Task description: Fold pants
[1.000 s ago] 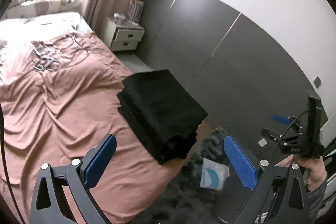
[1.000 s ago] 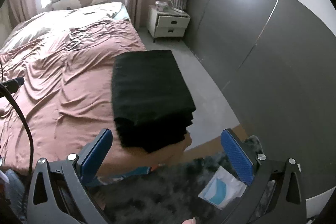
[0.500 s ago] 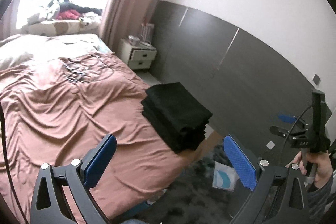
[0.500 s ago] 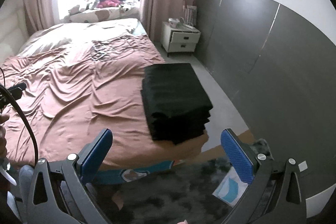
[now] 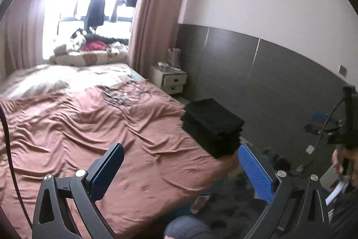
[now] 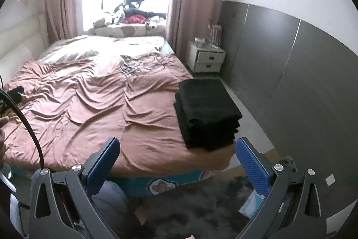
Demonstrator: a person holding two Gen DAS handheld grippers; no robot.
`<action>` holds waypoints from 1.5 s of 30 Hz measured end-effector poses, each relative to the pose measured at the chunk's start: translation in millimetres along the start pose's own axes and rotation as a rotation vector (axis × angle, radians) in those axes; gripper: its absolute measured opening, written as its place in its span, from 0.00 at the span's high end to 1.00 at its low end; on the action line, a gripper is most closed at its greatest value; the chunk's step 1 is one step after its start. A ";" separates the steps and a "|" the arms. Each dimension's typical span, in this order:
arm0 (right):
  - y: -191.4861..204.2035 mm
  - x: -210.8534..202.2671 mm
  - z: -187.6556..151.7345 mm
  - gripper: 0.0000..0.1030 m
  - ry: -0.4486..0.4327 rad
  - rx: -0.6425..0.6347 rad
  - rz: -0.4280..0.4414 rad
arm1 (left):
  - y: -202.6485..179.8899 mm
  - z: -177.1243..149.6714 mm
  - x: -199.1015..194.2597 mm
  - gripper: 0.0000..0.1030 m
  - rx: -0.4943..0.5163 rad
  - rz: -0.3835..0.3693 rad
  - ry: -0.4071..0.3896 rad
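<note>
I've pulled both grippers back; the folded pants (image 6: pixel 207 113) lie ahead-right on the bed (image 6: pixel 100 109), fingers apart and empty.

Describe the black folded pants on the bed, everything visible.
The folded pants are black, a soft matte fabric, stacked into a thick, roughly rectangular bundle with several layered fold edges showing on the near side. The bundle lies flat on the pink bedsheet at the bed's near right corner, its edge close to the bed's side. Only the sheet touches it; both hand-held grippers, left and right, are open and apart from it.
</note>
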State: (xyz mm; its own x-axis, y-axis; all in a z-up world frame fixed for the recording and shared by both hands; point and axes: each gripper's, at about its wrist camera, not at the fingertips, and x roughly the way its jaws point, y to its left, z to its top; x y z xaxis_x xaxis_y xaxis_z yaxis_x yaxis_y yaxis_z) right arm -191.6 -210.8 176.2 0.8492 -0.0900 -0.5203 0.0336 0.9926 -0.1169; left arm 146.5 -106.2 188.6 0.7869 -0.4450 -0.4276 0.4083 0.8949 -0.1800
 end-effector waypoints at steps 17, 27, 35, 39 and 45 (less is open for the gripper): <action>28.5 -13.3 -86.8 0.00 -0.139 0.047 0.127 | 13.8 -69.1 -86.7 0.00 -0.023 0.137 -0.082; 50.8 -2.8 -145.4 0.00 -0.184 0.050 0.189 | 19.8 -120.2 -117.5 0.00 -0.012 0.221 -0.114; 67.4 8.3 -165.0 0.00 -0.193 -0.003 0.201 | 21.2 -158.8 -126.3 0.00 0.005 0.271 -0.101; 77.9 5.3 -177.8 0.00 -0.189 -0.016 0.205 | 25.9 -176.0 -125.6 0.00 -0.012 0.263 -0.085; 68.0 13.7 -191.2 0.00 -0.186 0.057 0.182 | 27.4 -192.5 -121.8 0.00 -0.032 0.285 -0.074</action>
State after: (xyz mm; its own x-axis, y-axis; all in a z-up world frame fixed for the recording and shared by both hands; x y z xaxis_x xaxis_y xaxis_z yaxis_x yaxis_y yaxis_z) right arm -278.5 -160.2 -0.6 0.9262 0.1014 -0.3631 -0.1030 0.9946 0.0150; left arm -27.2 -21.1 65.1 0.8997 -0.1754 -0.3997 0.1519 0.9843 -0.0899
